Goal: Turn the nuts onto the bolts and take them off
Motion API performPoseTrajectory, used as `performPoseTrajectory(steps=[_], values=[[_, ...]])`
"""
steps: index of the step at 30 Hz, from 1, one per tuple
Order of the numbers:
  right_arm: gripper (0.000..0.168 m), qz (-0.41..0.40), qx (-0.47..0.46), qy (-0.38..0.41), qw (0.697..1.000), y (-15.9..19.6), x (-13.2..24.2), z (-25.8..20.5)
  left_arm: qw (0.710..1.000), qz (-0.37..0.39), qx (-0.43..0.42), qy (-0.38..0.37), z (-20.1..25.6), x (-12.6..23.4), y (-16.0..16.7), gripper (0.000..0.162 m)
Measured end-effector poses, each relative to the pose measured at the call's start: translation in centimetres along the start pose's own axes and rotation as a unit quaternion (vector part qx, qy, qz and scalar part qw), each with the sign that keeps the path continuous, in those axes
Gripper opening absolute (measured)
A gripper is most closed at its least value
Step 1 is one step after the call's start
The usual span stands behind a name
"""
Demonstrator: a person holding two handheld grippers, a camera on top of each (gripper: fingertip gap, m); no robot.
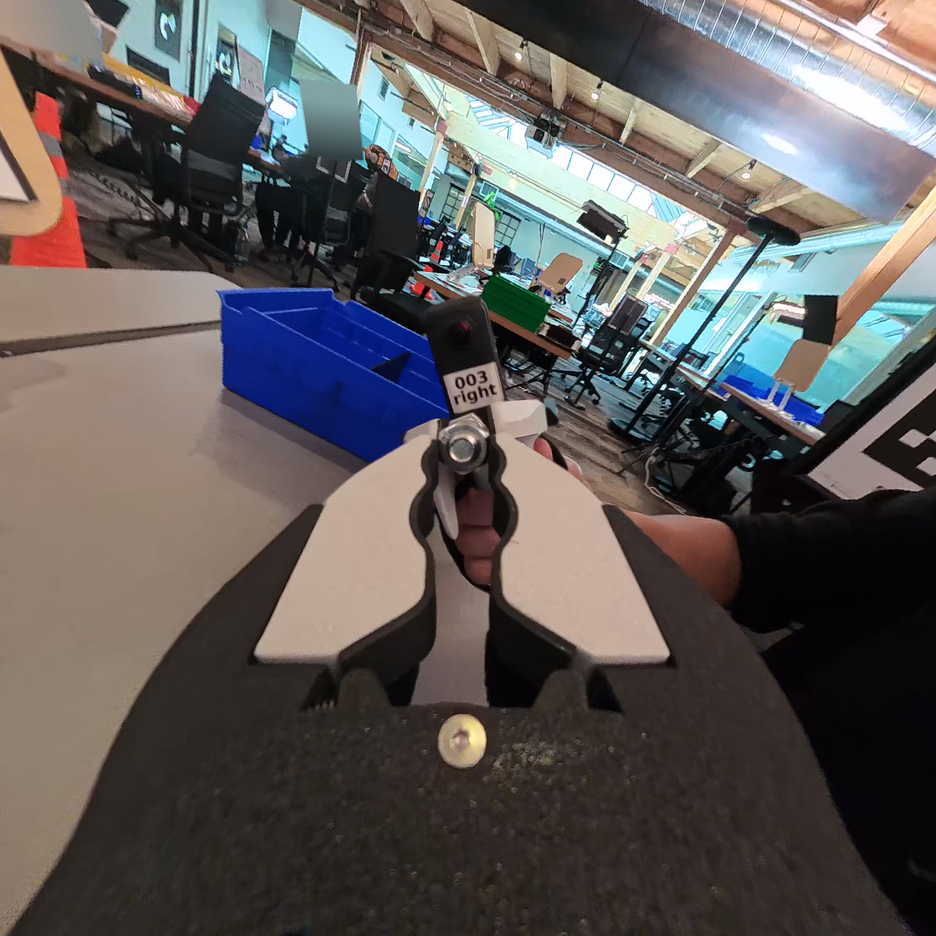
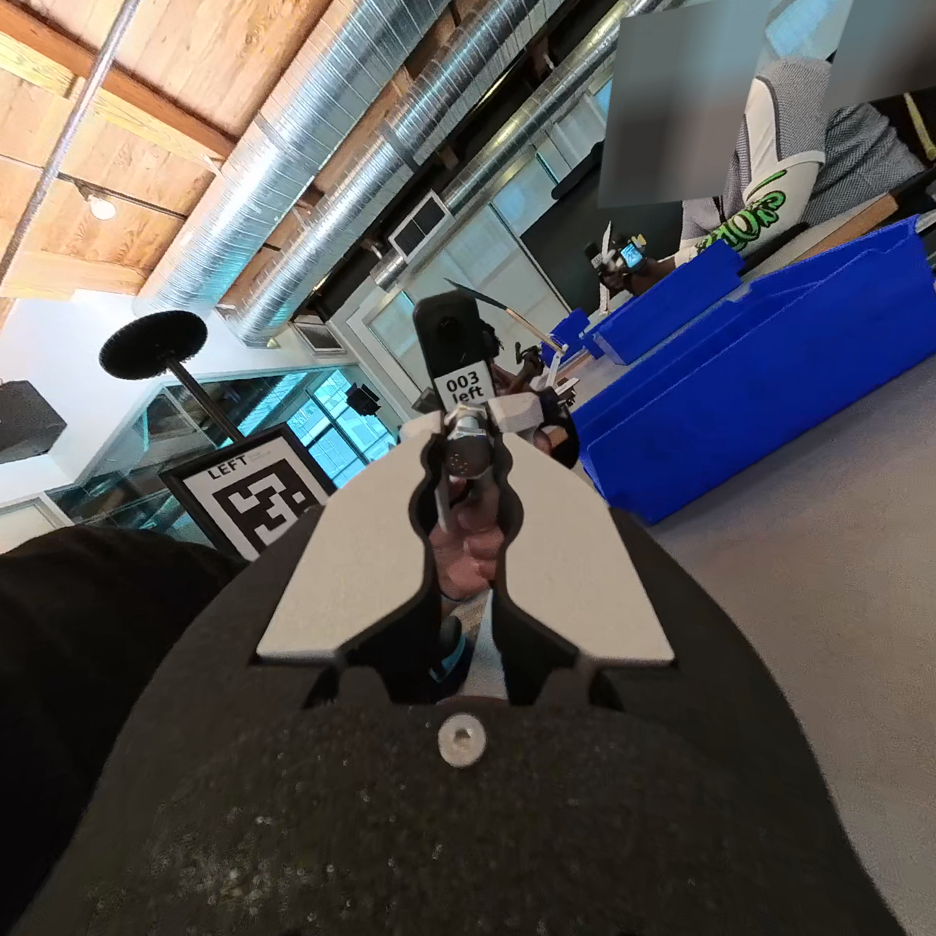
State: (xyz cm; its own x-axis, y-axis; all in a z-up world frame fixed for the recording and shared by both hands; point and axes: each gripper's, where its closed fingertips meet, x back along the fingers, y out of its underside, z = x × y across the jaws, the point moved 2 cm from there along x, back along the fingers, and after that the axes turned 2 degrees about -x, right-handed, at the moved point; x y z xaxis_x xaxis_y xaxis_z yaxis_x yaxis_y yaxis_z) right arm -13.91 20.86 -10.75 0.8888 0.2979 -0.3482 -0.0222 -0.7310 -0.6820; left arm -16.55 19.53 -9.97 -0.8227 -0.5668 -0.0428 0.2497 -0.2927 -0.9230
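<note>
Mid-frame, my left gripper pinches the nut; my right gripper clamps the bolt. Nut's threaded on; unscrewing likely remains.

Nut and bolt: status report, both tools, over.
Left tool shut on nut. Right tool shut on bolt head. Parts mated, held above table. Blue bin beyond, nothing blocking.

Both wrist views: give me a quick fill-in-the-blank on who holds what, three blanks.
1. The left gripper is shut on the ____.
2. The right gripper is shut on the head of the ____.
3. The bin on the table is ____ in colour.

Missing words: nut; bolt; blue.
</note>
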Motion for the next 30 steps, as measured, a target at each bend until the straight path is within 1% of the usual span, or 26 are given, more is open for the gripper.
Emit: performPoseTrajectory(steps=[1,2,4,7,11,14,17,22,25,27,30], values=[[0.019,-0.012,0.004,0.005,1.0,0.0,0.1,0.0,1.0,-0.002,0.007,0.006,0.1,0.0,0.2,0.018],[0.019,-0.019,0.007,0.016,1.0,0.0,0.3,0.2,1.0,0.0,0.008,0.008,0.1,0.2,0.2,0.024],[0.019,-0.026,-0.008,0.023,0.999,-0.3,0.8,0.5,1.0,0.002,-0.012,-0.004,0.0,0.6,0.5,0.029],[0.019,-0.037,-0.05,0.031,0.998,-0.2,1.3,1.0,0.995,-0.011,-0.09,-0.032,-0.1,1.2,0.4,0.035],[0.019,-0.063,-0.104,0.037,0.992,0.7,1.4,1.5,0.981,-0.035,-0.19,-0.035,1.2,1.4,-0.1,0.038],[0.019,-0.079,-0.111,0.039,0.99,1.4,0.9,1.5,0.971,-0.062,-0.229,-0.027,1.8,1.2,0.5,0.036],[0.019,-0.088,-0.12,0.029,0.988,1.7,0.4,1.1,0.968,-0.077,-0.234,-0.036,1.3,1.0,1.2,0.036],[0.019,-0.072,-0.127,0.006,0.989,1.0,0.2,0.3,0.964,-0.116,-0.23,-0.067,-1.0,1.3,3.0,0.034],[0.02,-0.077,-0.119,0.029,0.989,1.3,0.6,1.0,0.969,-0.096,-0.217,-0.066,-0.8,1.6,2.1,0.034],[0.019,-0.074,-0.13,0.031,0.988,1.5,0.8,1.4,0.968,-0.08,-0.232,-0.06,0.3,1.6,1.1,0.034],[0.019,-0.076,-0.132,0.024,0.988,1.5,0.7,1.1,0.961,-0.102,-0.251,-0.06,0.7,1.0,1.8,0.034]])
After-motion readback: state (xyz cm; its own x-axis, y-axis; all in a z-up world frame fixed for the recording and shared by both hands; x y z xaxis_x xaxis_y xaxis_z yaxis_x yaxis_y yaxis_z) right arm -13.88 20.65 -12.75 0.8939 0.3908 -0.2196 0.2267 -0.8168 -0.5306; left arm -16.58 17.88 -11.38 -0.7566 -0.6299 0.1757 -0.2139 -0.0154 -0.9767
